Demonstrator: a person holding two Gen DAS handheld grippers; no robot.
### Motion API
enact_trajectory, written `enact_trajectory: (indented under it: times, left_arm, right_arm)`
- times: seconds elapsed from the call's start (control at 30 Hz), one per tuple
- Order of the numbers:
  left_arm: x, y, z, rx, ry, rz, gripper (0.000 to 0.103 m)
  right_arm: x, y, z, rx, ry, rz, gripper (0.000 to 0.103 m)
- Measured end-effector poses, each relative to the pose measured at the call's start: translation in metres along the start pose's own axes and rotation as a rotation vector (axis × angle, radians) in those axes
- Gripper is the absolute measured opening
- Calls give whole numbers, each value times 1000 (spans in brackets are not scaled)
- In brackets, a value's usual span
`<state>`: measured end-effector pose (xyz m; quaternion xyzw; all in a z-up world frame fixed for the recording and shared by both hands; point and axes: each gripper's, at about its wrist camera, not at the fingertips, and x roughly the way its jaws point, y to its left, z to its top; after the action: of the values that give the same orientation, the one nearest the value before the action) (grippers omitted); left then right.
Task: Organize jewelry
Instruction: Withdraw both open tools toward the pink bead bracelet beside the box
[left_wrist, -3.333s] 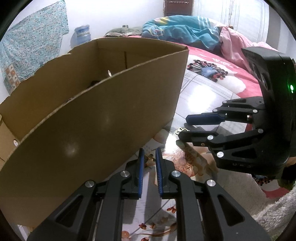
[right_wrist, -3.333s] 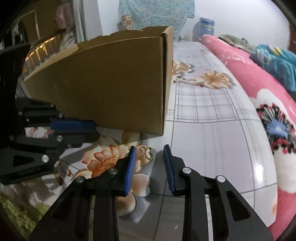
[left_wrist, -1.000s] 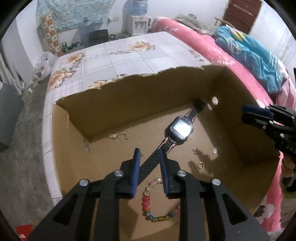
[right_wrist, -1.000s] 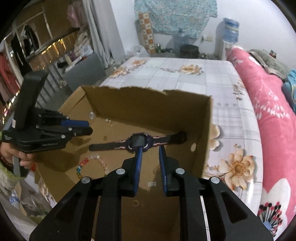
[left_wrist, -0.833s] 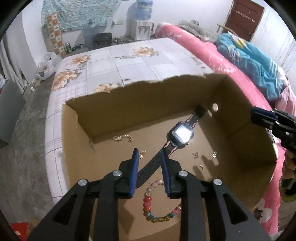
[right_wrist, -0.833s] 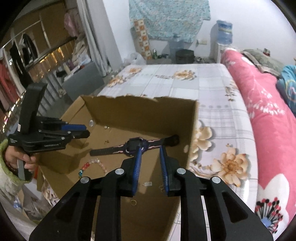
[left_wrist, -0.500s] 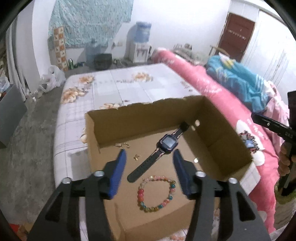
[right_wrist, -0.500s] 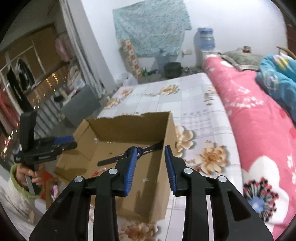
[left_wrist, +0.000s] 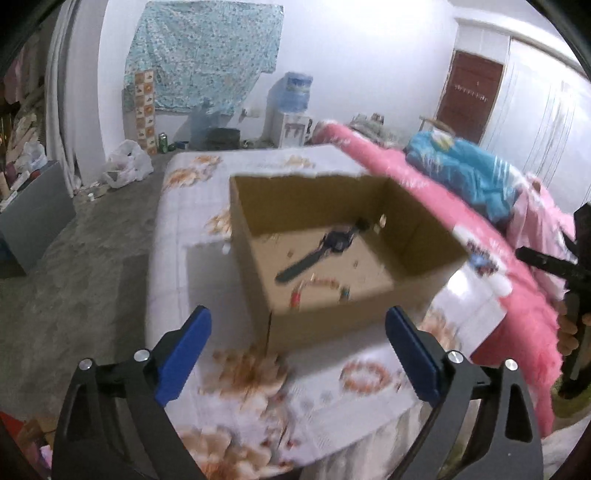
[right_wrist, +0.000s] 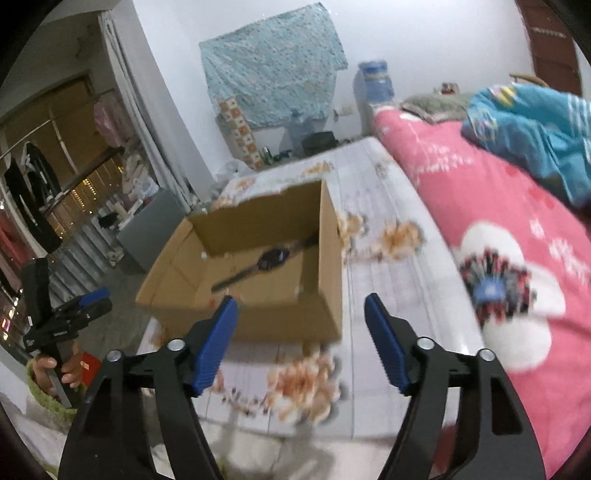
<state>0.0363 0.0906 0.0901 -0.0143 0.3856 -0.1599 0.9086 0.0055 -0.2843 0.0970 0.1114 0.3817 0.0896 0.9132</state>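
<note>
An open cardboard box (left_wrist: 421, 229) (right_wrist: 328, 258) stands on the flowered white cloth of the bed. On its floor lie a dark wristwatch (left_wrist: 325, 247) (right_wrist: 273, 258), a bead bracelet (left_wrist: 317, 286) and small gold pieces, all blurred. My left gripper (left_wrist: 297, 354) hovers well back from the box, jaws opening wide with nothing between them. My right gripper (right_wrist: 301, 332) hangs back at the box's near right corner, jaws opening, nothing between them. Each gripper shows at the edge of the other's view.
A pink flowered blanket (right_wrist: 517, 229) and a blue quilt (left_wrist: 465, 173) cover the bed's right side. A water dispenser (left_wrist: 291, 110), a white bag (left_wrist: 127, 164) and a grey cabinet (left_wrist: 33, 214) stand on the concrete floor at the left. A hand (right_wrist: 55, 369) holds the left gripper's handle.
Both grippers pulled up and back out of the box, which now looks small and far. Both sets of jaws spread from nearly shut to wide.
</note>
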Motion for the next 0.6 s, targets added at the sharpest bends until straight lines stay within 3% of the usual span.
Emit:
enact_trajectory:
  times: [0.23, 0.6]
  left_arm:
    - [17, 0, -44, 13, 110, 42, 94]
    - [78, -33, -84, 107, 274, 117, 96]
  right_arm:
    - [25, 17, -52, 24, 87, -70, 87]
    - [84, 30, -85, 13, 242, -229, 91]
